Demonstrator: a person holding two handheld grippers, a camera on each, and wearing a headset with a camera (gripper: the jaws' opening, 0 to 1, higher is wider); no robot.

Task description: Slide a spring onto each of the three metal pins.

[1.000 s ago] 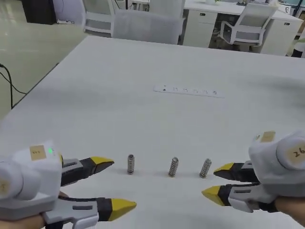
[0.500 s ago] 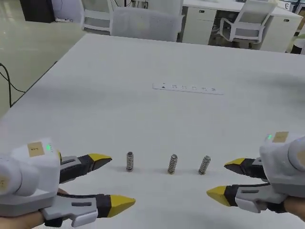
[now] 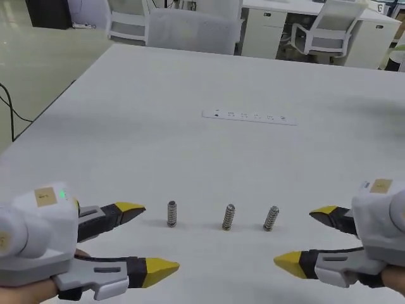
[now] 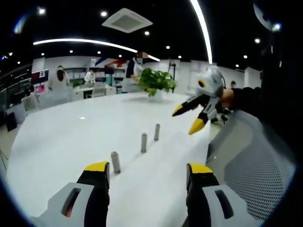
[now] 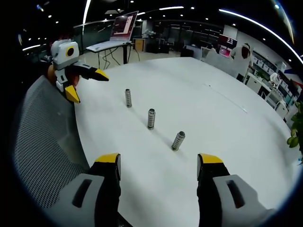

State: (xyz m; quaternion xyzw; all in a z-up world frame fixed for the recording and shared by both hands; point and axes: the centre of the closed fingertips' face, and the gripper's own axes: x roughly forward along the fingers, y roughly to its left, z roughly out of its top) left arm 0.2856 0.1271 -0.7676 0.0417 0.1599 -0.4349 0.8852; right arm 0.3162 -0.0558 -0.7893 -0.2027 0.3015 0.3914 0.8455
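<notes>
On the counter (image 3: 190, 82), all three pins (image 3: 229, 216) look sprung; left tool (image 3: 159, 237) and right tool (image 3: 294, 236) gape empty. Task likely done; next, verify seating.

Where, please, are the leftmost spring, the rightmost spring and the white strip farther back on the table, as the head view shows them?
leftmost spring (image 3: 172, 214): head view, middle of its coils.
rightmost spring (image 3: 271, 218): head view, middle of its coils.
white strip (image 3: 249, 117): head view, middle of its flat top.
</notes>
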